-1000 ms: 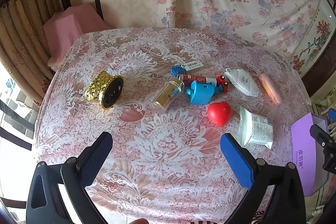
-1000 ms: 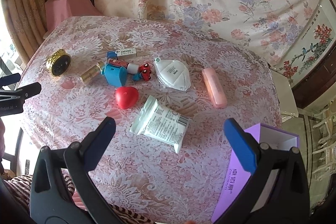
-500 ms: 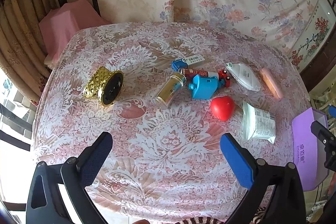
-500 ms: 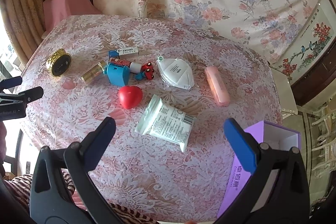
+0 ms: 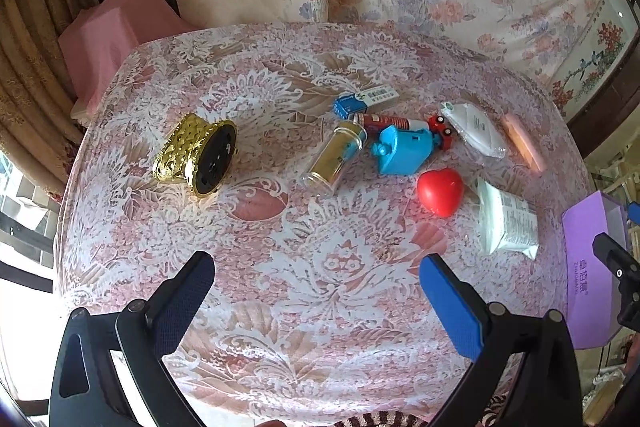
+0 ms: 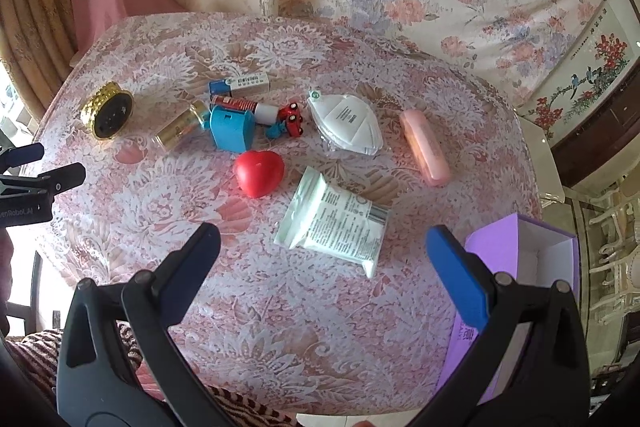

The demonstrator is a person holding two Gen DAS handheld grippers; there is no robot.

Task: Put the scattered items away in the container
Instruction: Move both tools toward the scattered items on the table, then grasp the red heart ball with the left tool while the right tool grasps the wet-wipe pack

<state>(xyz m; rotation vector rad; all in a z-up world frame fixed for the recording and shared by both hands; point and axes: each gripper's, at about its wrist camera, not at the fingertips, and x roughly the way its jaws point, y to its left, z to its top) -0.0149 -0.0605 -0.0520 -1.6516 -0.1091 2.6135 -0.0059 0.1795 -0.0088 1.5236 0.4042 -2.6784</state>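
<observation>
- Purple box (image 6: 520, 259), the open container, sits at the desk (image 6: 280, 327) edge just beyond my right gripper (image 6: 322, 267)'s right jaw.
- Both my grippers hover with jaws wide, holding nothing; left gripper (image 5: 316, 291) too.
- White wipes pack (image 6: 336, 223) lies just ahead between my right jaws, red heart (image 6: 259, 173) ahead-left.
- Gold clock (image 5: 196, 157) lies ahead-left of my left jaws, clear bottle (image 5: 334, 159) and blue toy (image 5: 402, 149) straight ahead.

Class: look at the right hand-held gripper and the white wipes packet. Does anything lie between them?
Nothing visible does. Only bare lace tablecloth separates the open right hand-held gripper from the wipes packet; the red heart sits off to its left.
</observation>
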